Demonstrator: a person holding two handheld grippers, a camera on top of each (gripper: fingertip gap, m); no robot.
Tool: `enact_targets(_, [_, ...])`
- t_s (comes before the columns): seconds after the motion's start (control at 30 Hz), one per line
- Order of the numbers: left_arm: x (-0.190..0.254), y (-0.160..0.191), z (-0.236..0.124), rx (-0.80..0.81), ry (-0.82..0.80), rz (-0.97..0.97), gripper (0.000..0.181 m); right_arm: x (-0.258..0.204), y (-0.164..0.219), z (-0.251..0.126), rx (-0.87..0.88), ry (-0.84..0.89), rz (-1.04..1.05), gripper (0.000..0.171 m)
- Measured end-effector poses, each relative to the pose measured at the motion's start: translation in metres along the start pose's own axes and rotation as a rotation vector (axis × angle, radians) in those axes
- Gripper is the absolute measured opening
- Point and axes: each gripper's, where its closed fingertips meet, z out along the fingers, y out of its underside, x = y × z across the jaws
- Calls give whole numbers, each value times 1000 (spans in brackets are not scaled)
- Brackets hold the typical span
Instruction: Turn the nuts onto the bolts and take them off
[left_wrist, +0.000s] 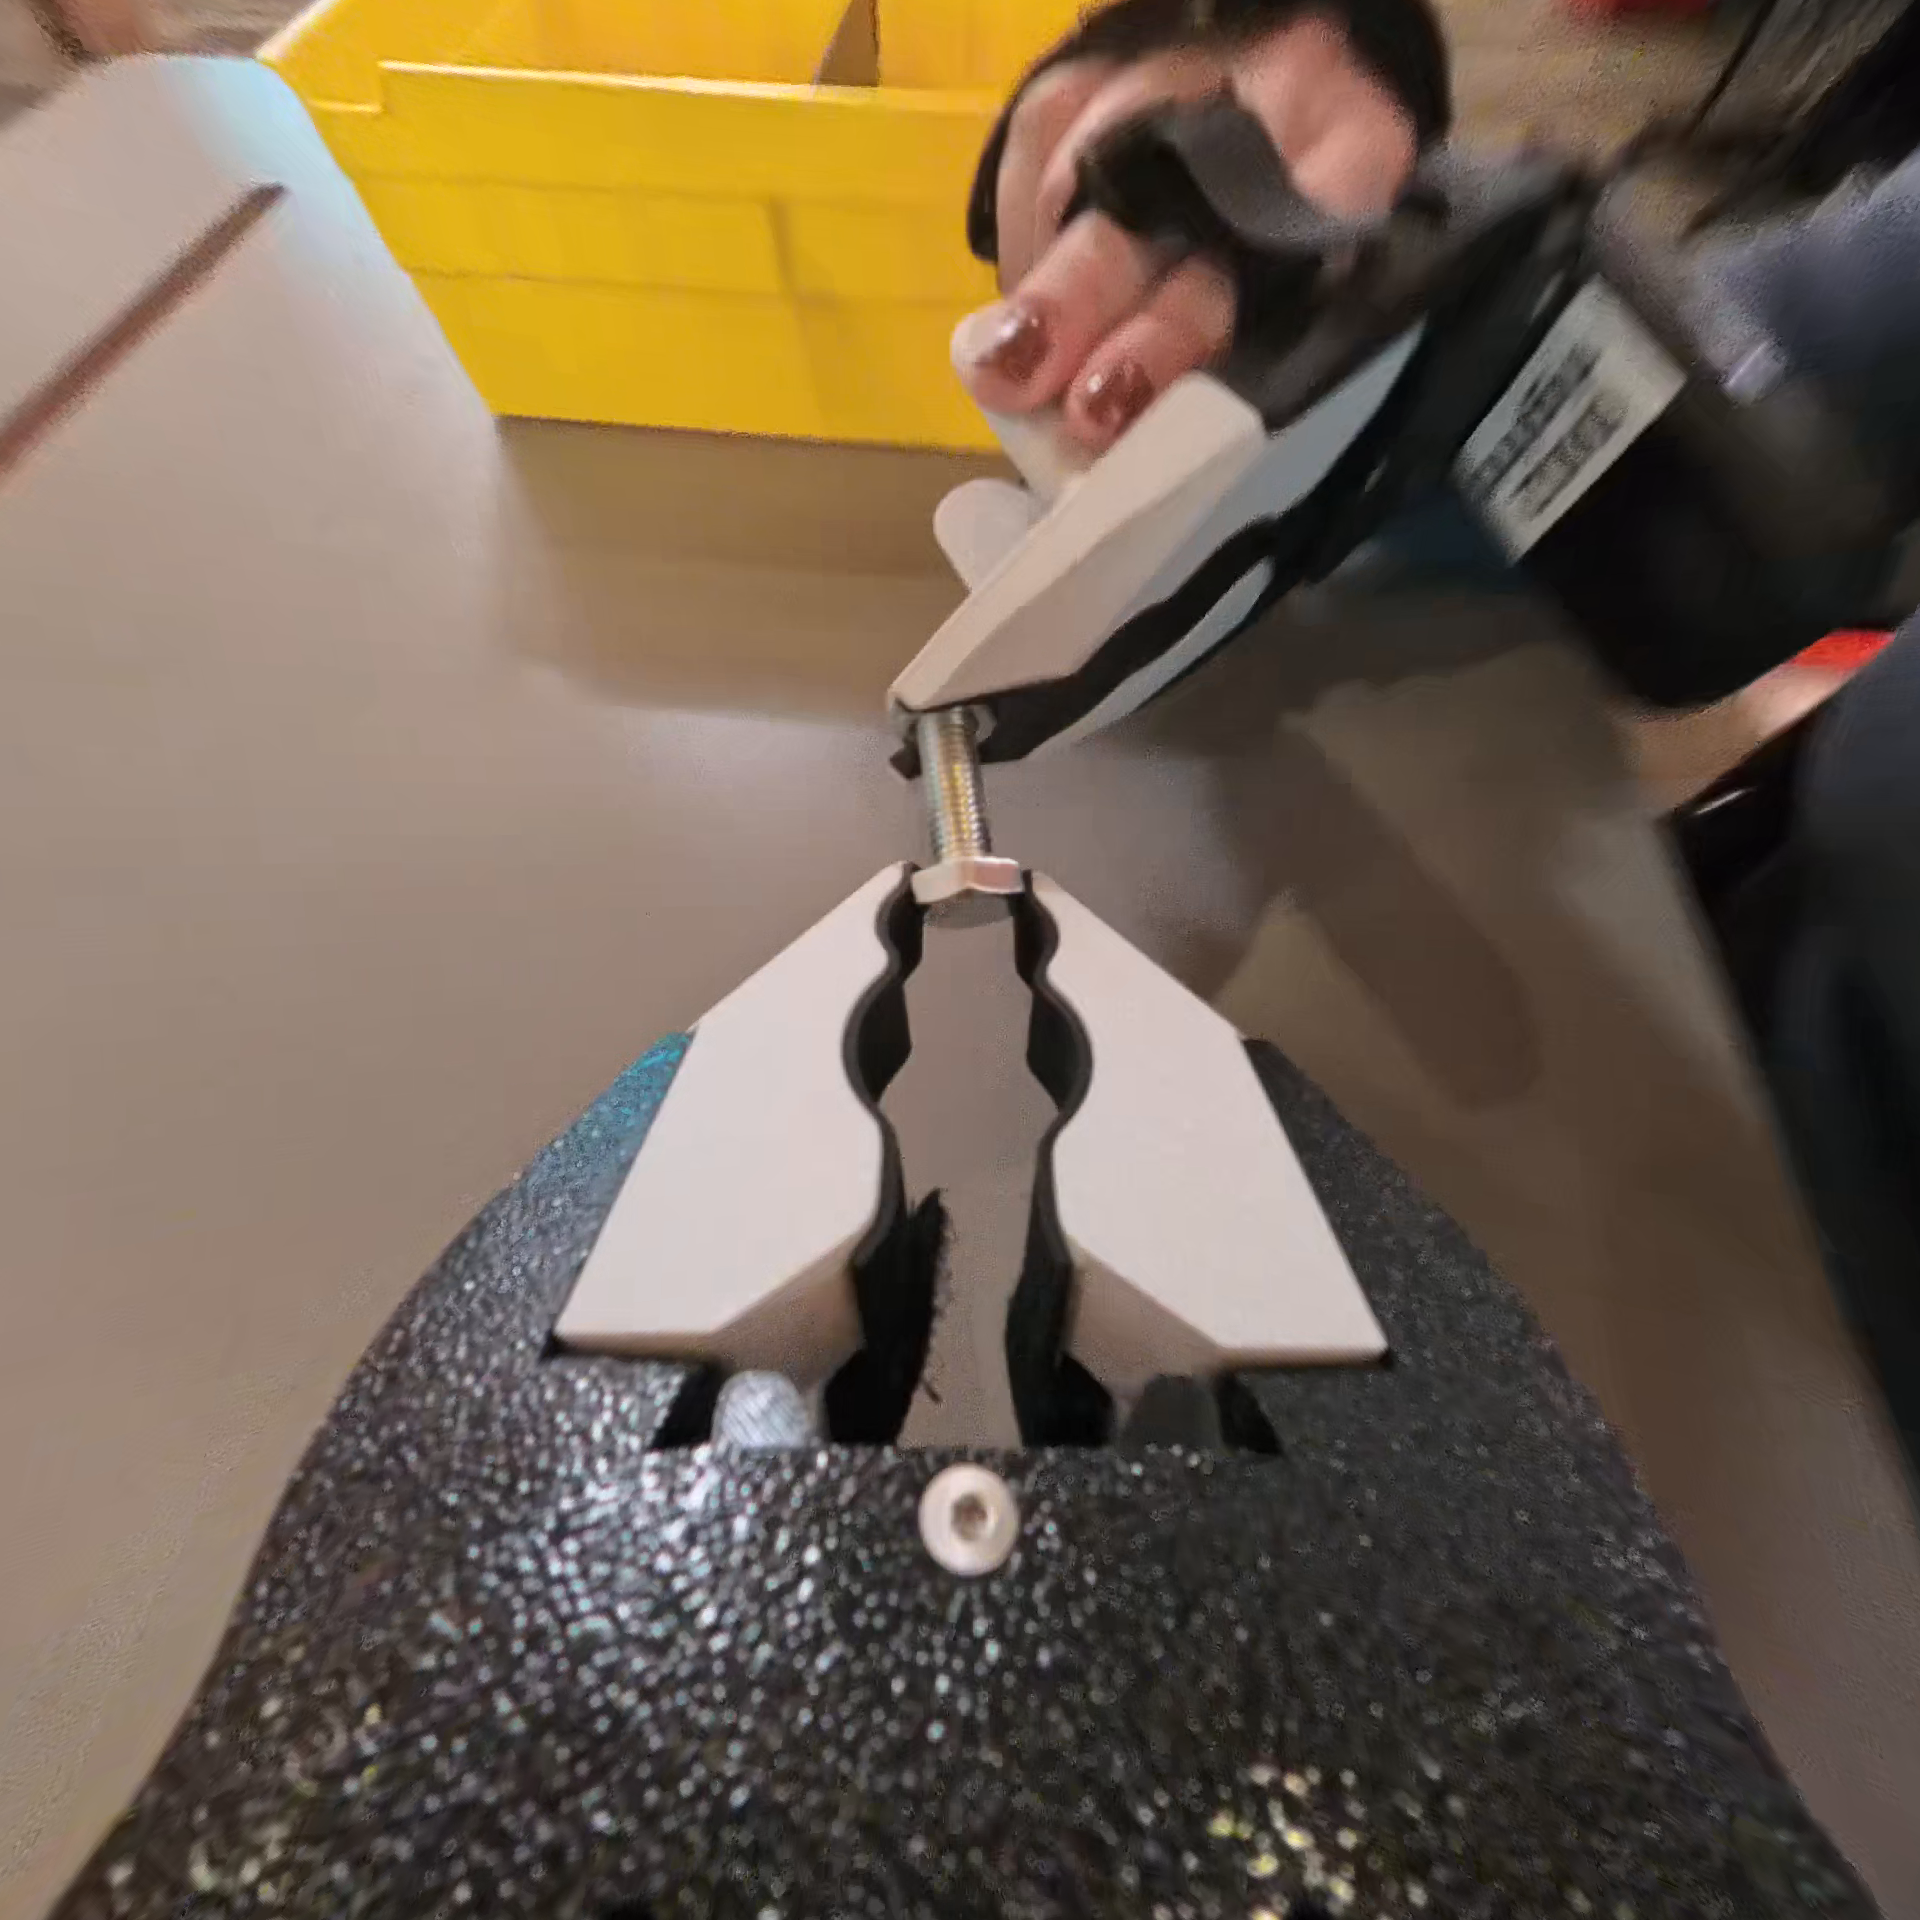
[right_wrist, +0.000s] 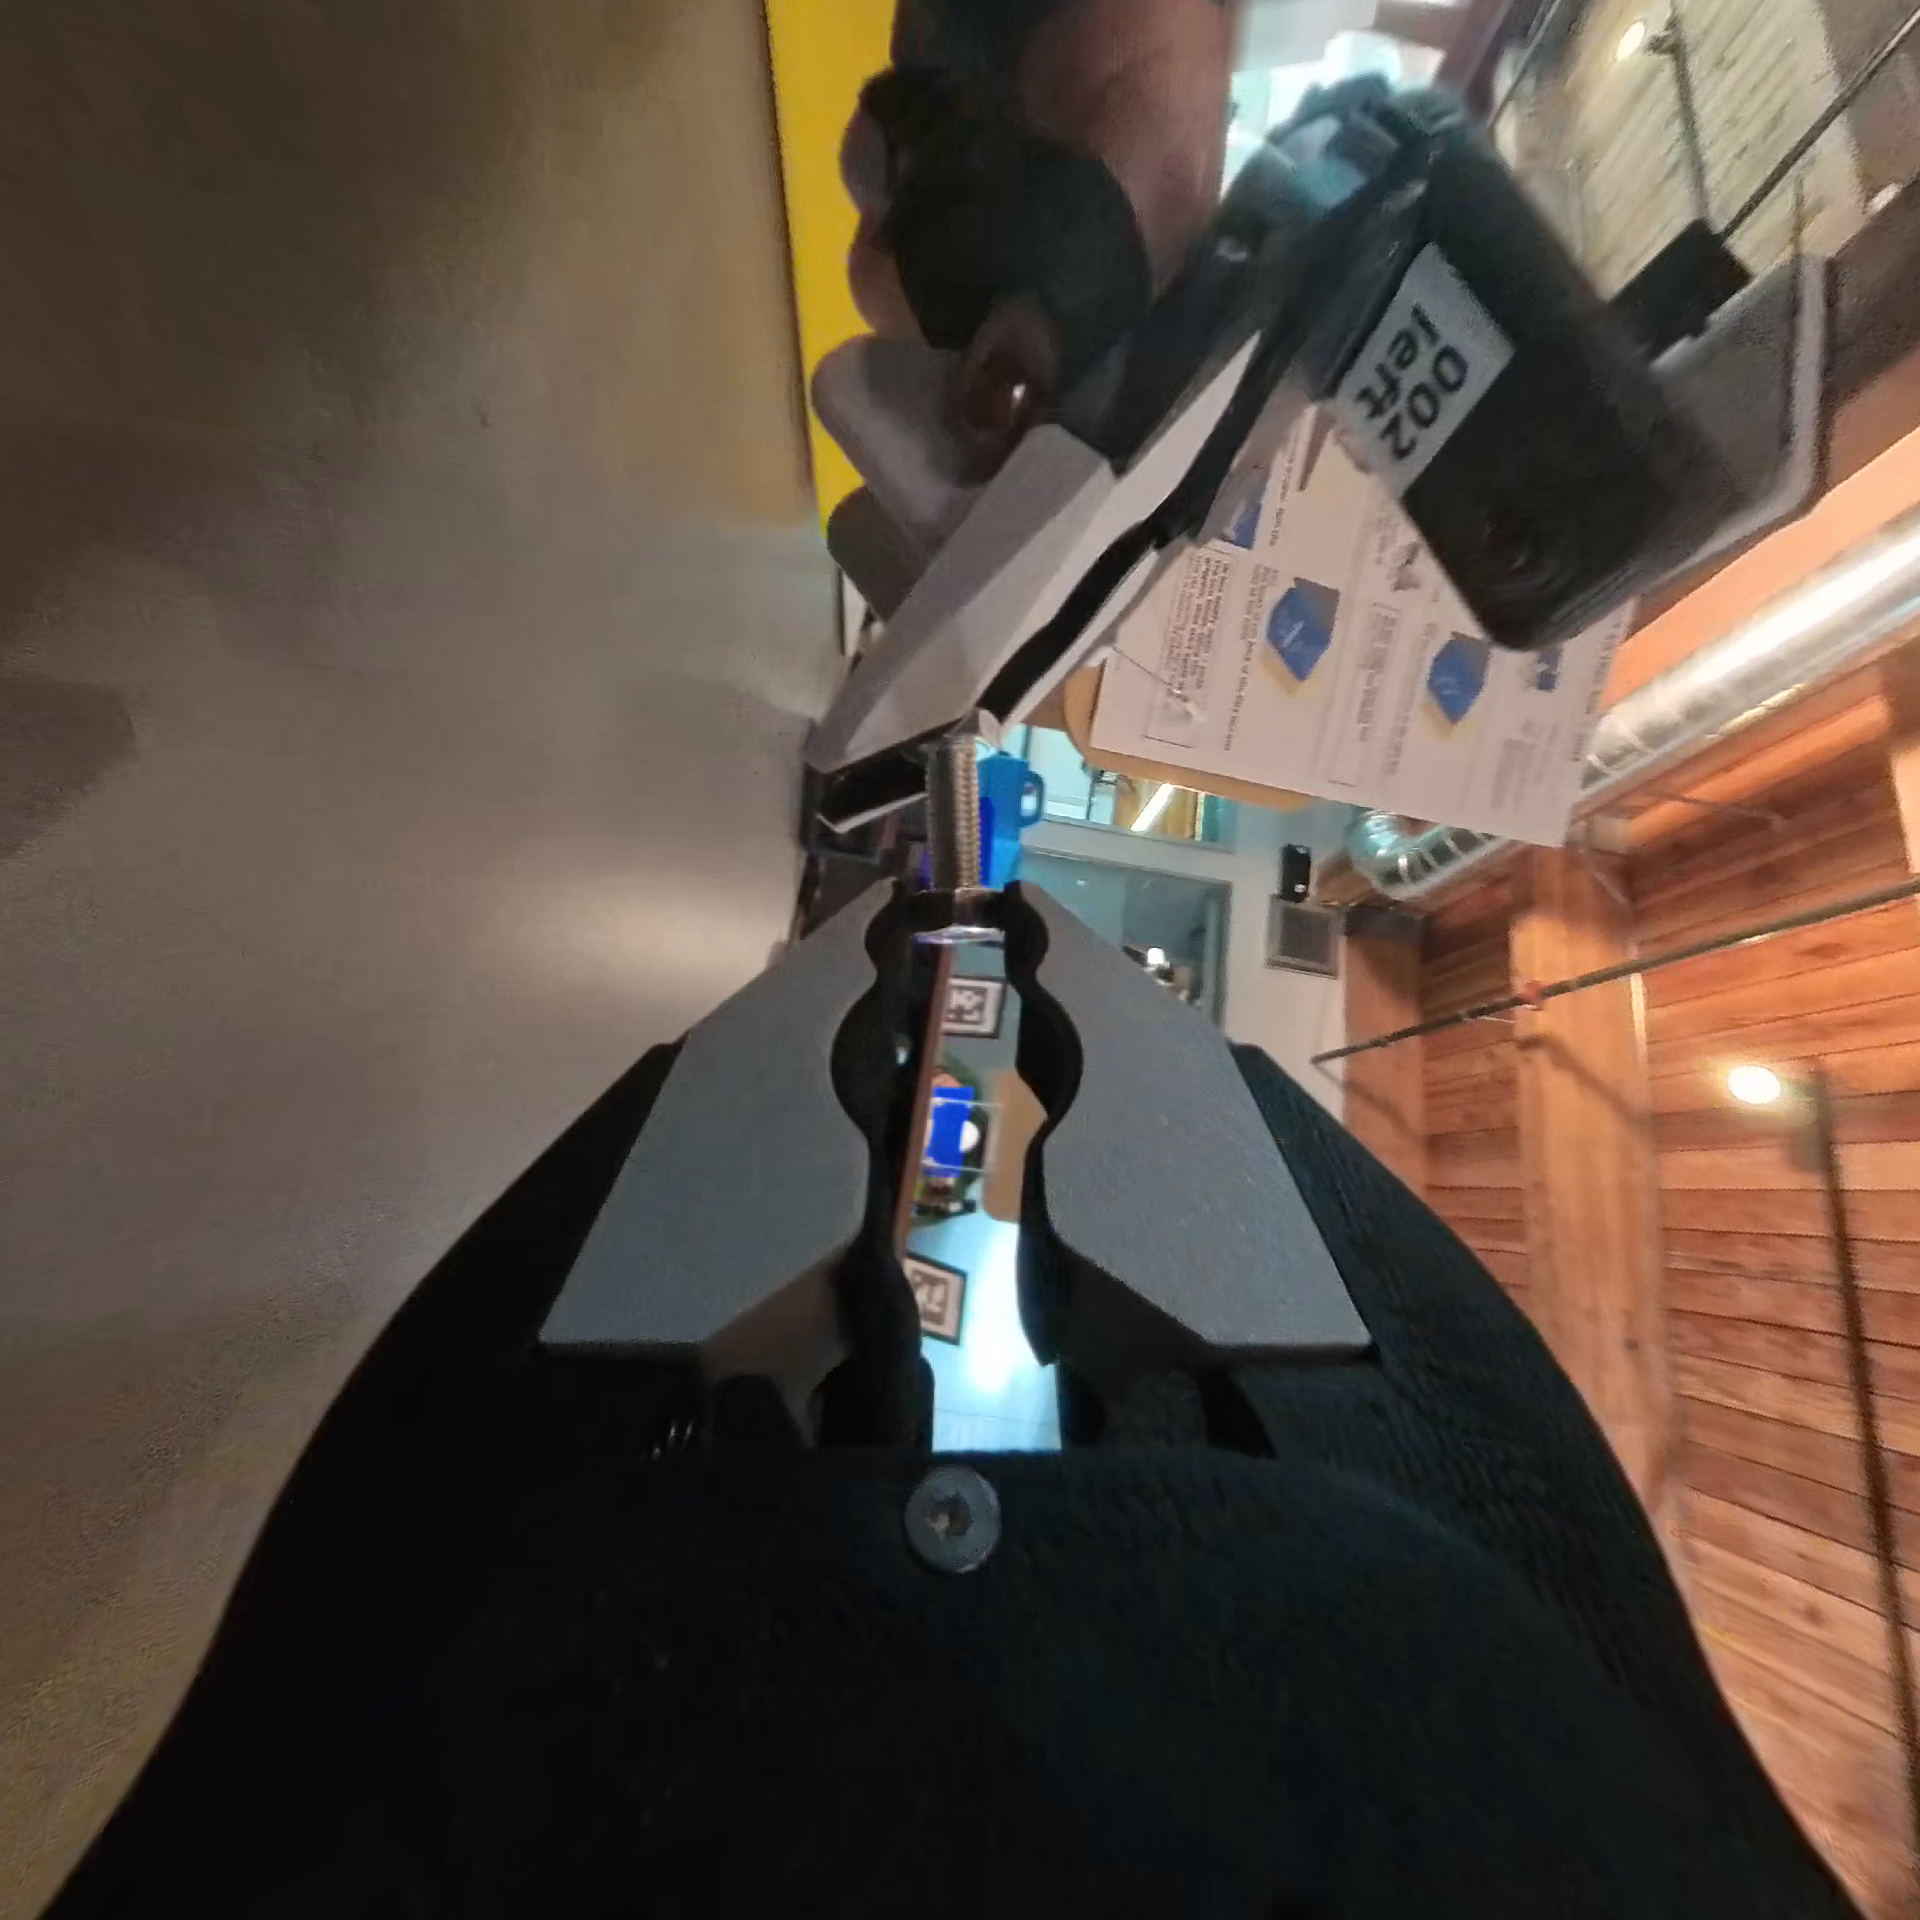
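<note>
**A:** What has the left gripper (left_wrist: 968, 885) got?

**B:** Its two pale fingers are pinched at the tips onto the six-sided head of a steel bolt (left_wrist: 951, 792). The threaded shaft points straight away from it, held up off the table (left_wrist: 312, 748).

**A:** And the other one?

**B:** The right gripper (left_wrist: 943, 729) reaches in from the far right, tilted down. Its tips are clamped on the far end of the thread, where the edge of a nut (left_wrist: 940, 716) shows. From the right wrist view the nut sits squeezed between that gripper's own fingertips (the metal there is glary, so how far along the thread it sits is hard to tell).

**A:** So both tools meet on the one bolt?

**B:** Yes, one at each end, with bare thread between them.

**A:** Who holds the right one?

**B:** A hand (left_wrist: 1143, 260) with a dark strap across it, blurred.

**A:** Anything beyond?

**B:** A yellow bin (left_wrist: 644, 249) stands on the far side of the table. In the right wrist view a printed sheet (right_wrist: 1351, 644) hangs behind, beside a wooden wall (right_wrist: 1714, 1039).
</note>
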Motion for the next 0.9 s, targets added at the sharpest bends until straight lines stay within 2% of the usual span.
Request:
enact_targets(0.03, [4, -5, -2, 42, 62, -78, 16, 4, 0, -1, -6, 33, -34, 16])
enact_targets(0.2, [21, -26, -14, 239, 399, -435, 16, 23, -4, -5, -24, 157, -116, 16])
enact_targets(0.27, [24, -30, -16, 282, 505, -565, 16, 24, -4, -5, -25, 153, -91, 16])
enact_targets(0.37, [20, -27, -12, 279, 492, -576, 16, 17, -1, -4, -25, 99, -18, 16])
enact_targets(0.47, [11, -25, -8, 289, 394, -518, 16, 10, 4, -1, -32, 35, 103, 17])
enact_targets(0.5, [6, -25, -5, 285, 347, -493, 22, 8, 6, -1, -35, 16, 142, 16])
enact_targets(0.53, [0, -25, -2, 278, 285, -469, 44, 5, 7, 0, -36, -8, 184, 16])
enact_targets(0.57, [-4, -23, 1, 260, 224, -421, 57, 1, 9, 0, -43, -39, 229, 16])
enact_targets(0.63, [-16, -14, 7, 191, 34, -240, 68, -6, 12, 2, -51, -93, 307, 16])
enact_targets(0.73, [-37, -8, 4, 66, -309, 180, 80, -17, 13, 2, -48, -189, 438, 17])
enact_targets(0.83, [-38, -7, 1, -75, -516, 612, 77, -28, 13, 1, -48, -284, 540, 17])
enact_targets(0.9, [-31, -5, 5, -142, -564, 832, 63, -32, 10, 0, -34, -331, 606, 17])
